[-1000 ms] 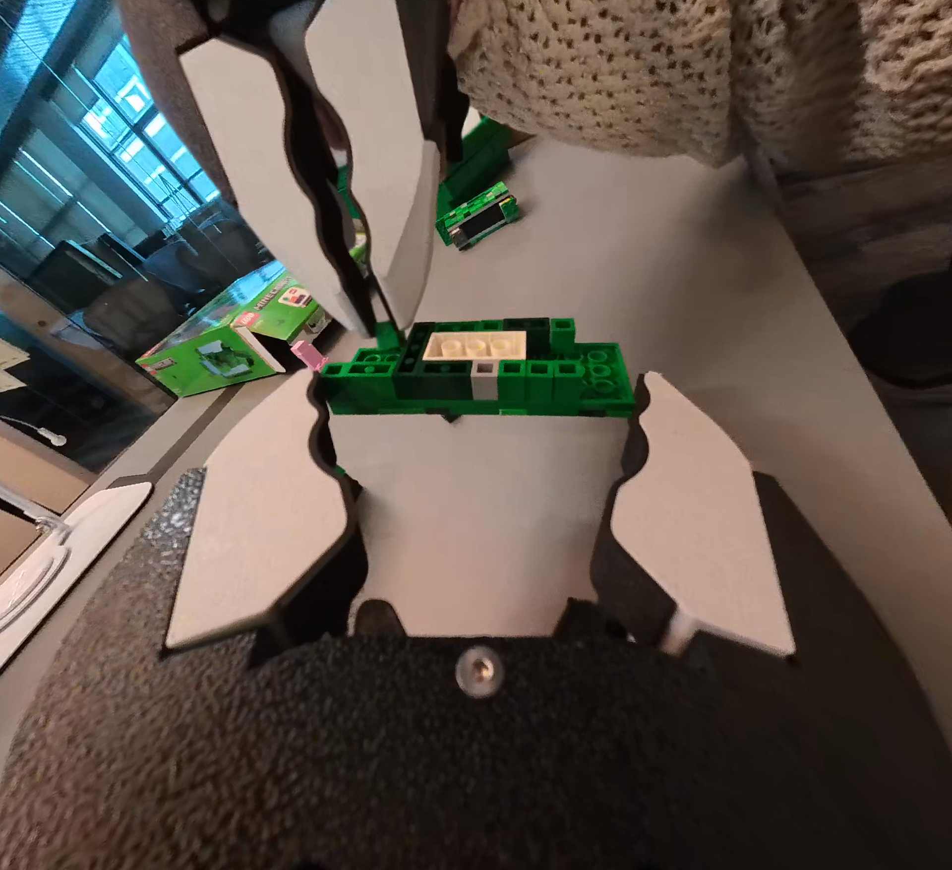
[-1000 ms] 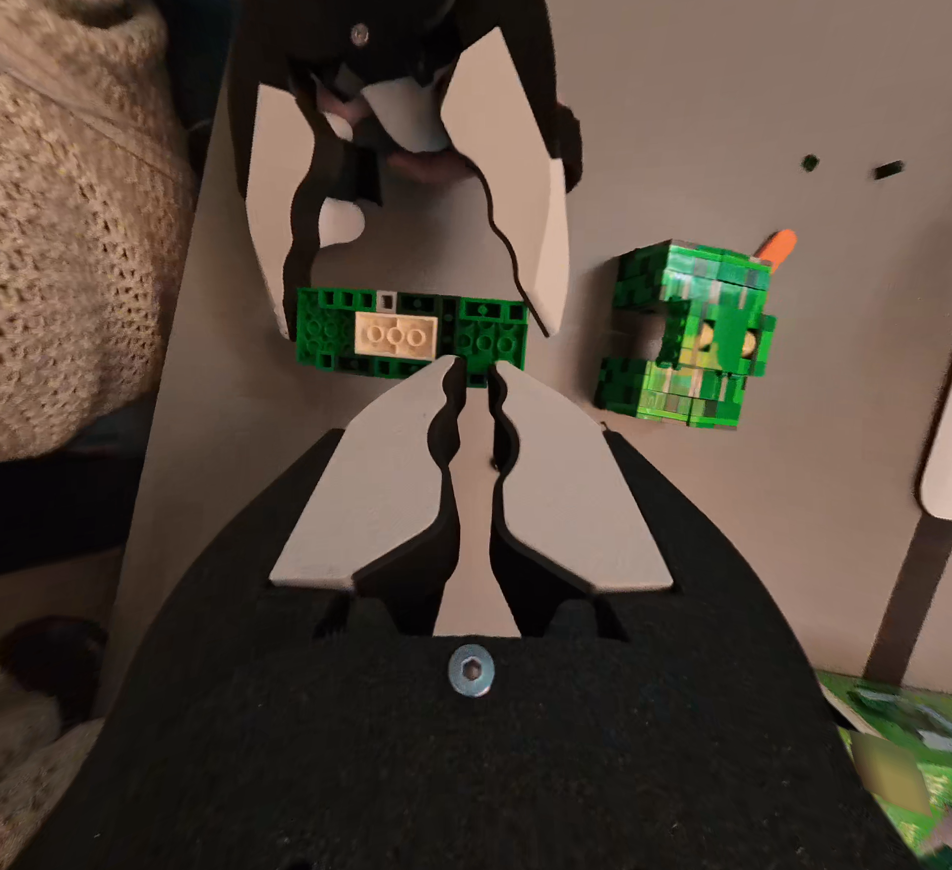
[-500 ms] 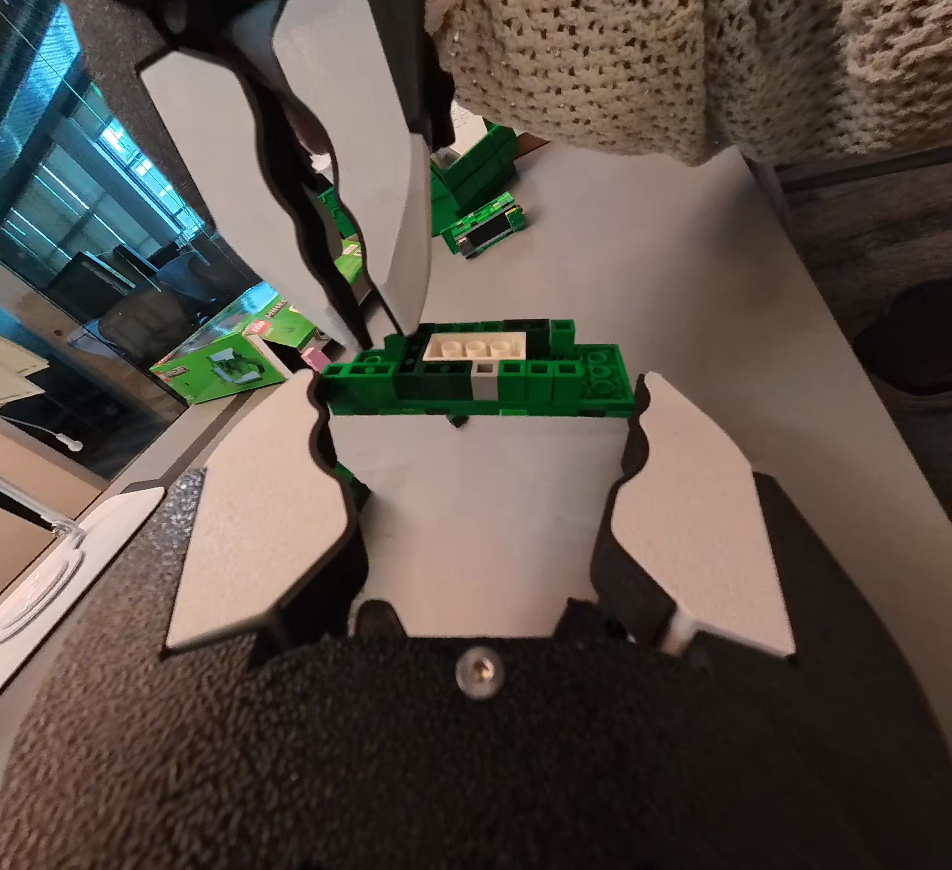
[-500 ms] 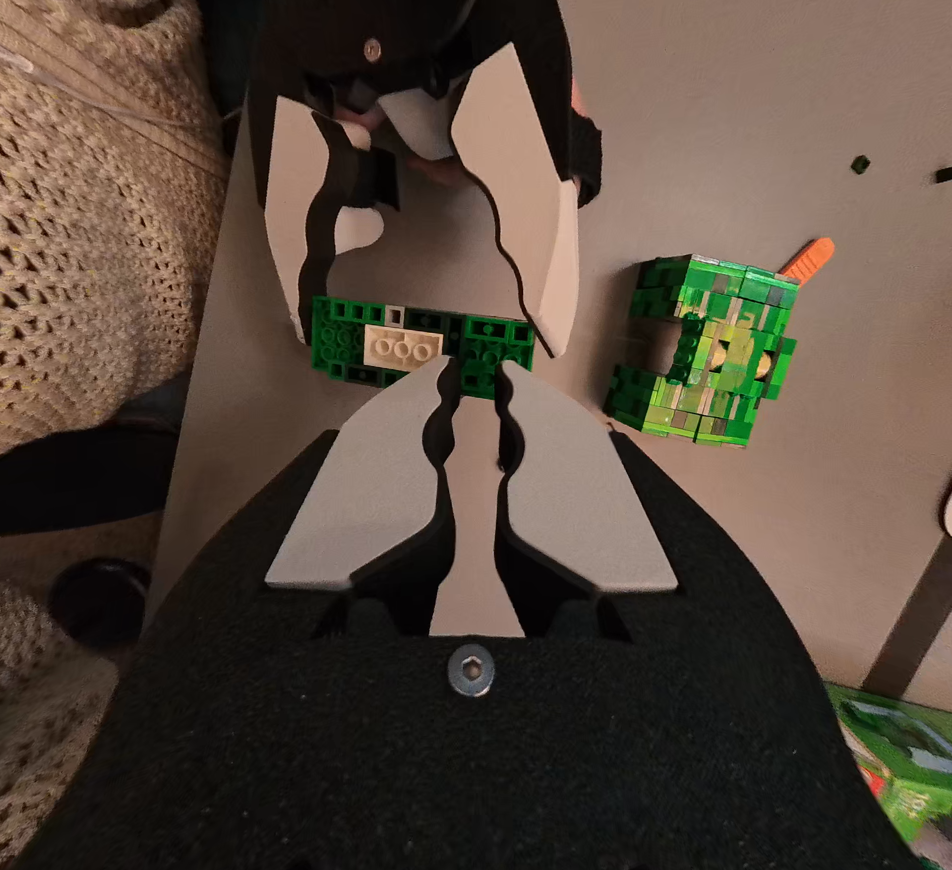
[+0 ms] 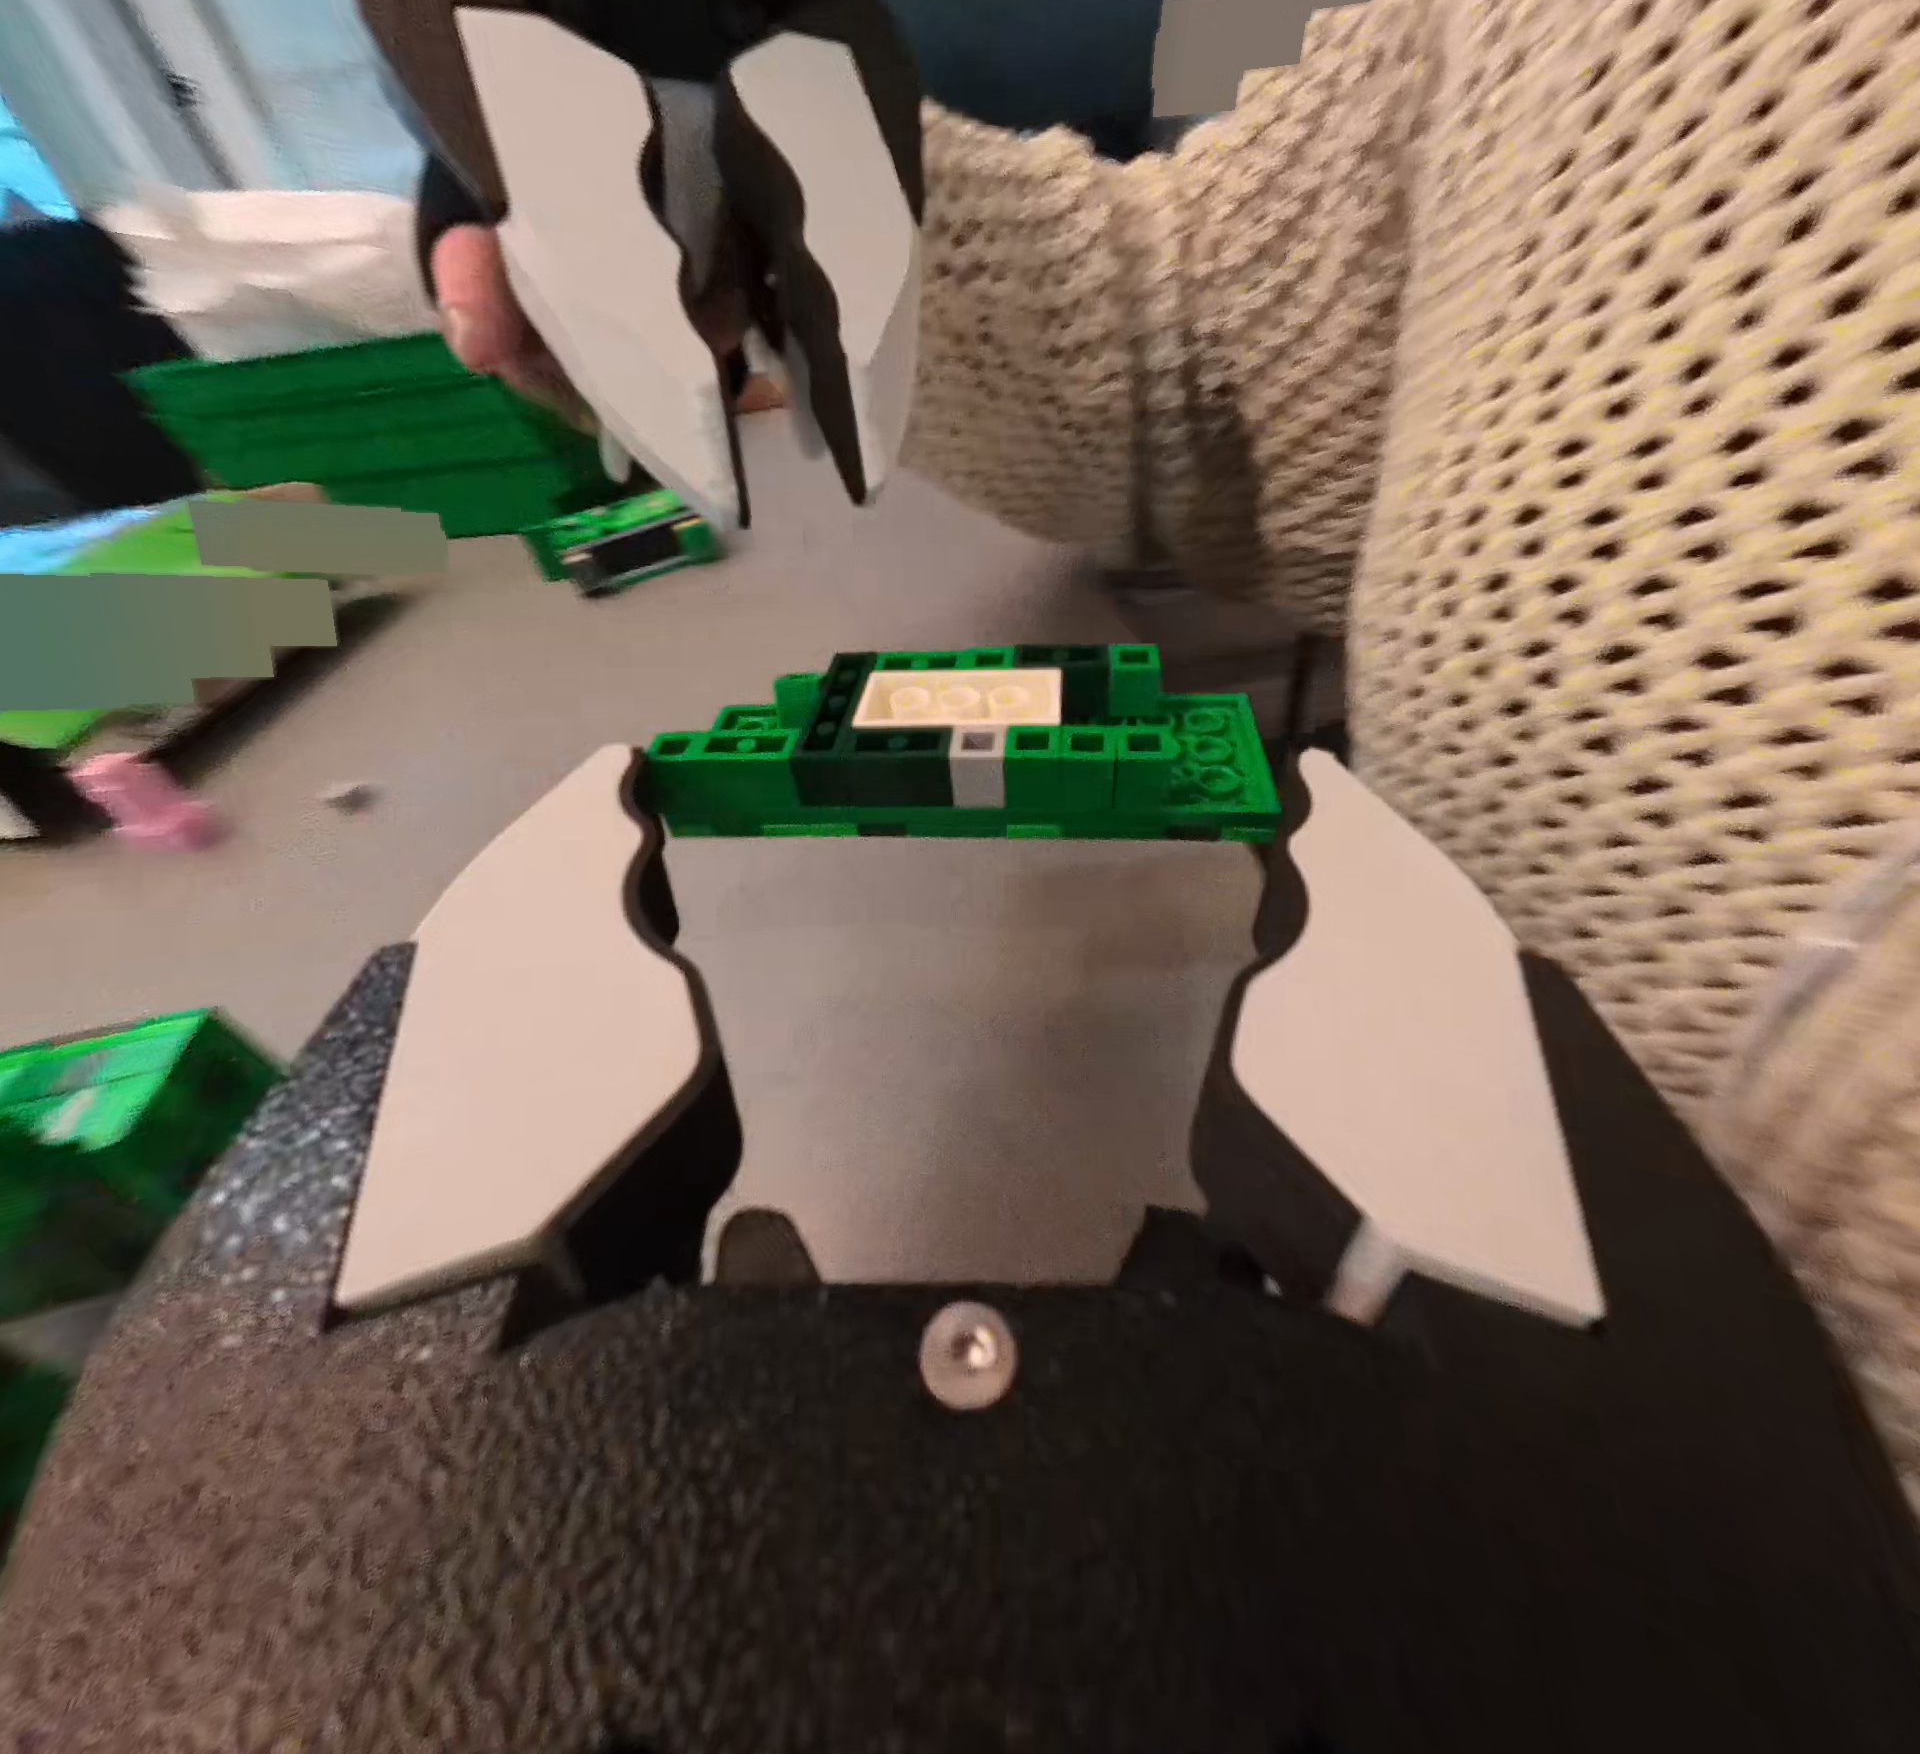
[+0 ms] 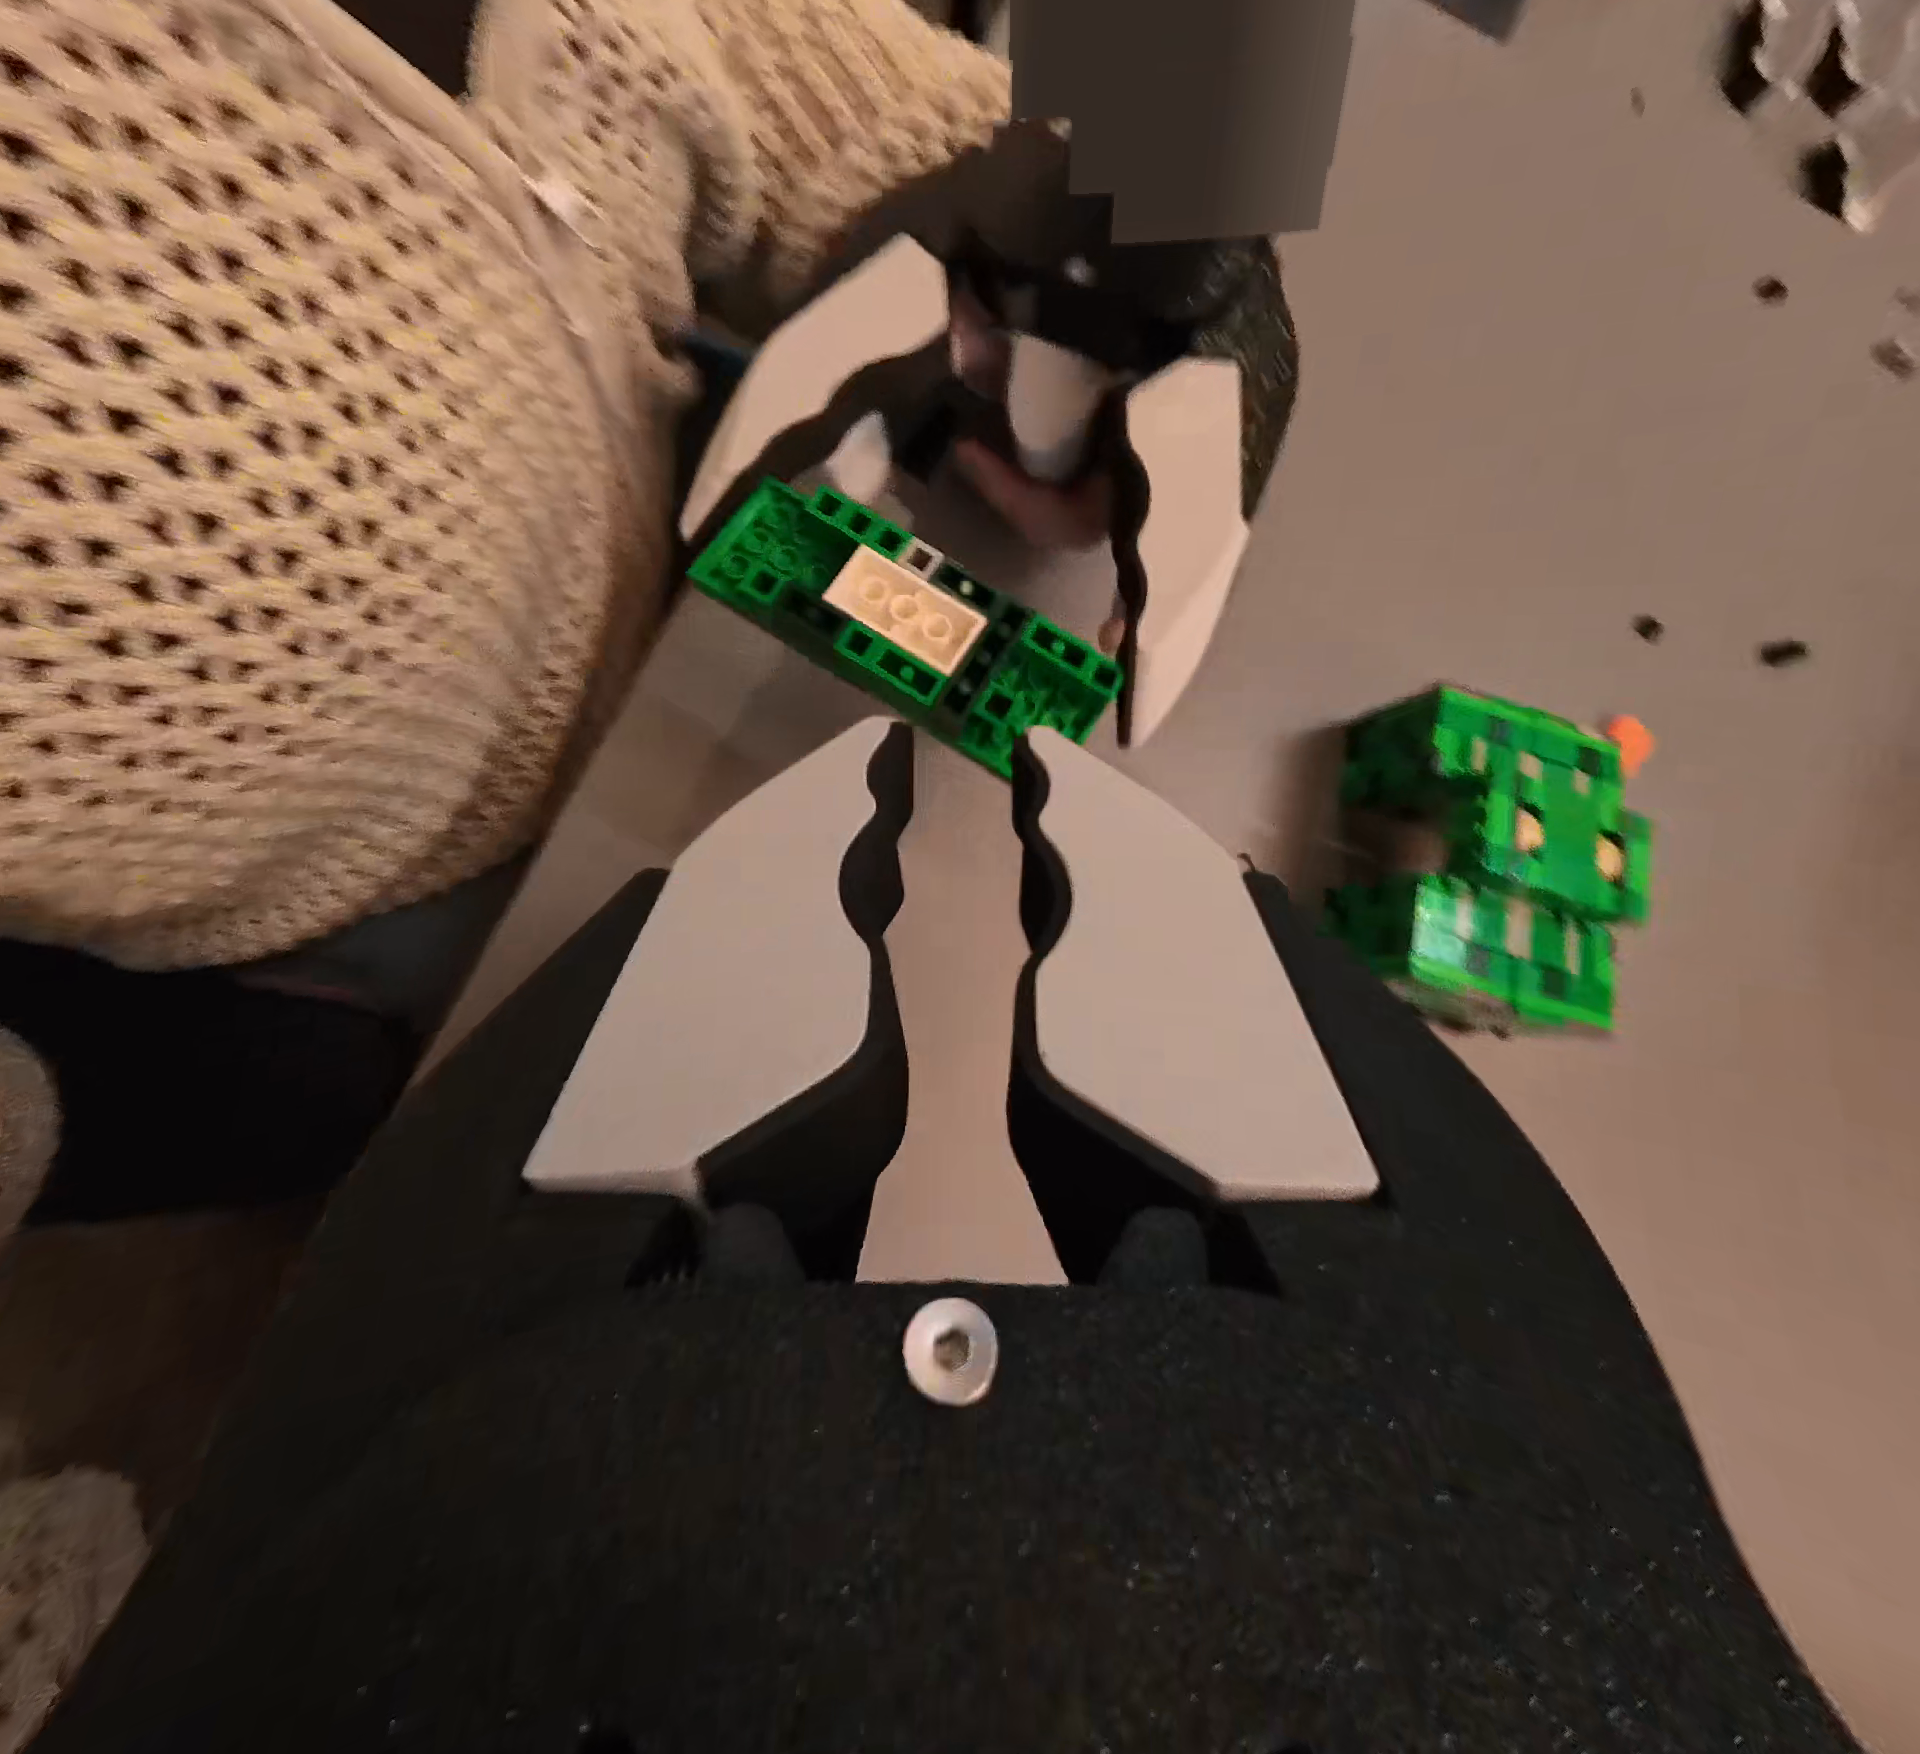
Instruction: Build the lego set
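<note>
A flat green brick assembly (image 5: 961,769) with a white brick (image 5: 958,698) on top sits crosswise between my left gripper's (image 5: 961,774) fingertips. Both pads press on its two ends, just over the grey table (image 5: 935,1029). In the right wrist view the same assembly (image 6: 904,634) shows between the left gripper's fingers (image 6: 1179,624). My right gripper (image 6: 961,748) is slightly open and empty, just short of the assembly's near edge. In the left wrist view it (image 5: 795,499) hangs above and behind the assembly, with nothing between its tips.
A green cube-shaped build (image 6: 1486,863) lies on the table to the right, with an orange tool (image 6: 1631,733) behind it. A small green and black build (image 5: 634,546), a green box (image 5: 343,416) and a pink piece (image 5: 145,795) lie beyond. A person's knit sweater (image 5: 1558,457) is close on the right. The tips of one gripper are about 5 cm away from the tips of the other.
My right gripper has opened a little and drawn up and away from the assembly's end, leaving its grasp empty. The left gripper has kept hold of the assembly and turned with it.
</note>
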Demonstrator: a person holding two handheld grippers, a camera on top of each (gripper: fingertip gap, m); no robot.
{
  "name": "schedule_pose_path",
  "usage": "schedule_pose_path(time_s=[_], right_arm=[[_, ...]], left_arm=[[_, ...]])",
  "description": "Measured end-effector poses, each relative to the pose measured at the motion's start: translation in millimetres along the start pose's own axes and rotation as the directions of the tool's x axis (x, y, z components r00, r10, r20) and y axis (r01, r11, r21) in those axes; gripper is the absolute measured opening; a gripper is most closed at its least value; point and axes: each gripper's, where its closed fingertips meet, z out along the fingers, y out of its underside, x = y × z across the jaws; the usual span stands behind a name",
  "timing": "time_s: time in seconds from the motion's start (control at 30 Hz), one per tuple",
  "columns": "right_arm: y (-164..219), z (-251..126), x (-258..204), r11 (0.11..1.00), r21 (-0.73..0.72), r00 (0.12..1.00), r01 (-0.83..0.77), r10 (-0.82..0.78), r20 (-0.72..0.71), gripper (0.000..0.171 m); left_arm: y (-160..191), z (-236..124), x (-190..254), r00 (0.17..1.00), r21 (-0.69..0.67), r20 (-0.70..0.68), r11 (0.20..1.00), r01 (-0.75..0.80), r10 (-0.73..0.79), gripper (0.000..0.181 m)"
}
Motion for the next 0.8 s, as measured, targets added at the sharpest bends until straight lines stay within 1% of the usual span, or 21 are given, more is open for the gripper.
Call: schedule_pose_path(time_s=[0.1,0.17,0.23,0.3,0.4,0.5,0.6,0.63,0.67,0.73,0.8], right_arm=[[-14,1,-10,0.993,0.115,0.995,0.013,-0.024,0.095,0.020],[-20,2,-16,0.987,0.163,0.986,0.006,-0.033,0.166,0.021],[-26,6,-17,0.980,0.198,0.976,-0.006,-0.038,0.216,0.024],[-36,8,-14,0.968,0.250,0.971,0.006,-0.066,0.230,0.024],[-54,1,-2,0.948,0.319,0.970,-0.005,-0.073,0.233,0.023],[-74,-13,20,0.922,0.385,0.984,0.029,-0.094,0.151,0.024],[-93,-29,45,0.896,0.431,0.992,0.107,-0.125,0.014,0.023],[-96,-32,53,0.910,0.402,0.994,0.106,-0.113,-0.006,0.024],[-99,-34,63,0.924,0.369,0.995,0.100,-0.092,-0.040,0.025],[-111,-40,73,0.917,0.384,0.993,0.111,-0.088,-0.075,0.022],[-119,-41,75,0.902,0.410,0.991,0.132,-0.110,-0.078,0.021]], left_arm=[[-14,-4,17,0.979,0.064,-0.177,0.991,0.118,-0.105,0.110],[-29,-10,26,0.935,0.102,-0.310,0.972,0.213,-0.172,0.110],[-43,-19,31,0.885,0.121,-0.420,0.954,0.273,-0.200,0.110],[-54,-27,31,0.849,0.122,-0.490,0.949,0.291,-0.198,0.110],[-74,-40,21,0.816,0.133,-0.552,0.947,0.291,-0.173,0.110],[-94,-54,7,0.786,0.129,-0.603,0.955,0.266,-0.137,0.110],[-110,-66,-13,0.781,0.126,-0.620,0.973,0.192,-0.074,0.110],[-115,-70,-18,0.777,0.130,-0.628,0.976,0.175,-0.056,0.110],[-117,-74,-23,0.769,0.120,-0.636,0.976,0.183,-0.066,0.110],[-111,-80,-29,0.765,0.037,-0.637,0.987,0.157,-0.098,0.110],[-115,-88,-32,0.752,0.035,-0.654,0.990,0.133,-0.078,0.110]])
